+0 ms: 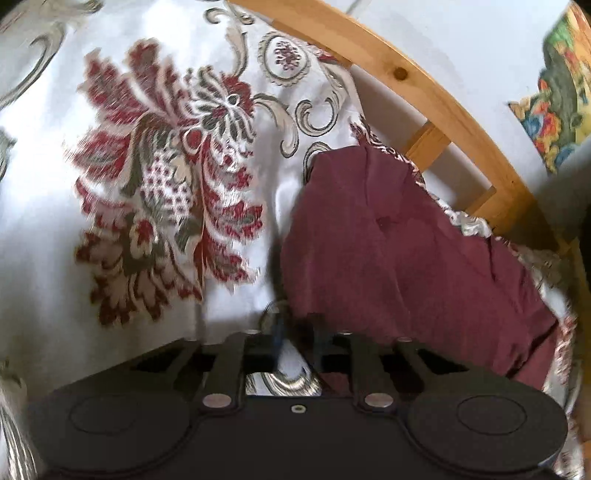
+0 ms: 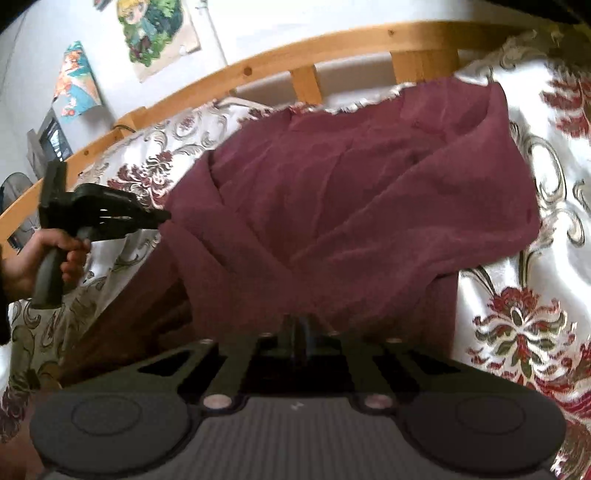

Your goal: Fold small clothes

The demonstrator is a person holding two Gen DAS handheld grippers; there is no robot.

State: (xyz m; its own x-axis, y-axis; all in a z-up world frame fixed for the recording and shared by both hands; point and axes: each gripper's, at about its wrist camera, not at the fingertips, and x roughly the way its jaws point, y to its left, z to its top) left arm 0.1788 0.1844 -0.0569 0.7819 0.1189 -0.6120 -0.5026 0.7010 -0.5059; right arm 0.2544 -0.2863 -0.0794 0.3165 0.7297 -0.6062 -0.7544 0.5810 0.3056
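Note:
A maroon garment [image 1: 399, 240] lies rumpled on the floral bedspread [image 1: 55, 203], close to the bed's wooden rail. In the left wrist view my left gripper [image 1: 296, 325] sits at the garment's near left edge, its fingers a little apart with cloth at the tips. The right wrist view shows that same left gripper [image 2: 166, 218] gripping a corner of the garment [image 2: 351, 192], which is pulled into a point. My right gripper [image 2: 295, 325] is shut on the garment's near edge, and the cloth rises from its tips. A hand [image 2: 37, 258] holds the left gripper's handle.
A curved wooden bed rail [image 2: 258, 66] with slats runs behind the garment, with a white wall beyond it. Colourful posters [image 2: 155, 33] hang on the wall. The bedspread [image 2: 517, 295] stretches out to the right of the garment.

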